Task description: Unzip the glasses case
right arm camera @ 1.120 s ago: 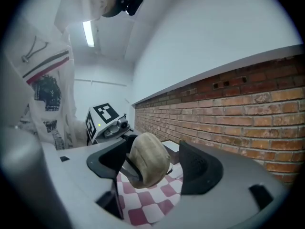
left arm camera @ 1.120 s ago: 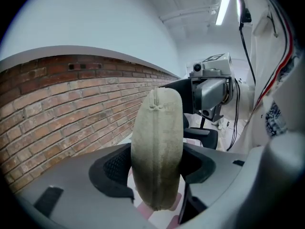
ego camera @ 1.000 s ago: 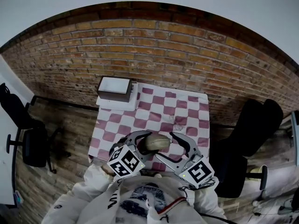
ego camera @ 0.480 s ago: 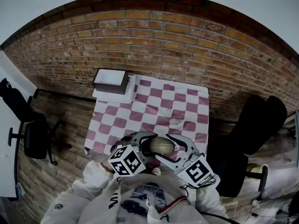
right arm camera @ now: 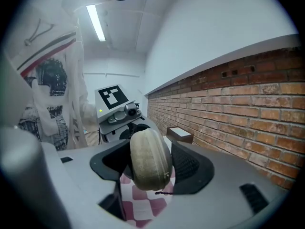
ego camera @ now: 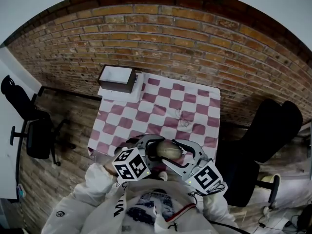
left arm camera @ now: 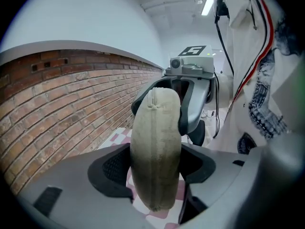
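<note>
Glasses case [ego camera: 168, 150] is up off the 6 o'clock edge of the checkered cloth [ego camera: 161, 106]. The left gripper [left arm camera: 156, 171] is clamped on one end, and the right gripper [right arm camera: 150, 168] has its jaws closing round the other. Only the left gripper view shows the seam running down the case, and only the head view shows the box [ego camera: 117, 78] at 11 o'clock. Shirt print [ego camera: 146, 206] is too cut off to read.

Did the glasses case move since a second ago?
Yes. The glasses case has come nearer the person, farther from the box at the far corner of the checkered cloth.
</note>
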A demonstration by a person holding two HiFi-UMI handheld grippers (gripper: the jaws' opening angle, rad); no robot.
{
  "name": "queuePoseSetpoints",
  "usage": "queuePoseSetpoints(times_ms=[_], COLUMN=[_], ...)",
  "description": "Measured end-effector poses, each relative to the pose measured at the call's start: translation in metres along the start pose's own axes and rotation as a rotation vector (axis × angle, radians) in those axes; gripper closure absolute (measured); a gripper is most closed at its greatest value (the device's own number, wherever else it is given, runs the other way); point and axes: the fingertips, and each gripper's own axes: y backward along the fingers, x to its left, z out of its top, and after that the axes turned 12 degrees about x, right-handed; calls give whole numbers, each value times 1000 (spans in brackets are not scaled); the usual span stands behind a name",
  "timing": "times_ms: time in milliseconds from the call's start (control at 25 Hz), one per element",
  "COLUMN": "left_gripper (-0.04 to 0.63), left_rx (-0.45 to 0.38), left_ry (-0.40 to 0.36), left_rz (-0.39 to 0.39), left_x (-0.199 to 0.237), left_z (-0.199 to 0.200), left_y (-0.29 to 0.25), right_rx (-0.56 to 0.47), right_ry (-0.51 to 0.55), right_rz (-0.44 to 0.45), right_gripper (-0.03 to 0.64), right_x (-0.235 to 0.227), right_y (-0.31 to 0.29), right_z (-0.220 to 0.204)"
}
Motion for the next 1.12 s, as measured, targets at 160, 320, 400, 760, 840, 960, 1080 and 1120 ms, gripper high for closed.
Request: queuePoseSetpoints(times_ms=[160,320,400,760,840,960,1080,1120], left_gripper=[310,310,309,268,268,268,268,268], left_rx=[-25,-86,-111,-329,-389,-414,-450,-477], left_ry=[11,36,53,262,304,313,354,382], left_rz=[-27,-56,-60,-196,-236,-254,-305,-330], left_x=[-4,-4,-2,0,-1,-2,-2,0], left_z=[2,7,8,14,22,28,26,26], left_y=[2,9,12,31,32,30,32,34], right_rx=[-32,-109,-141,-192,-196,-210,-236,-251], right_ry=[-10,-51,-76,-180,-200,-228,-253,-268], right_rz=[19,30,26,72,85,104,116,122], right_gripper=[336,338,341,376,377,382,382,383], right_x=[1,-2,-5,-11,-10,-8,-10,-11], right_y=[4,10,14,22,18,14,17,19], right_z=[2,11,15,11,10,10,12,13])
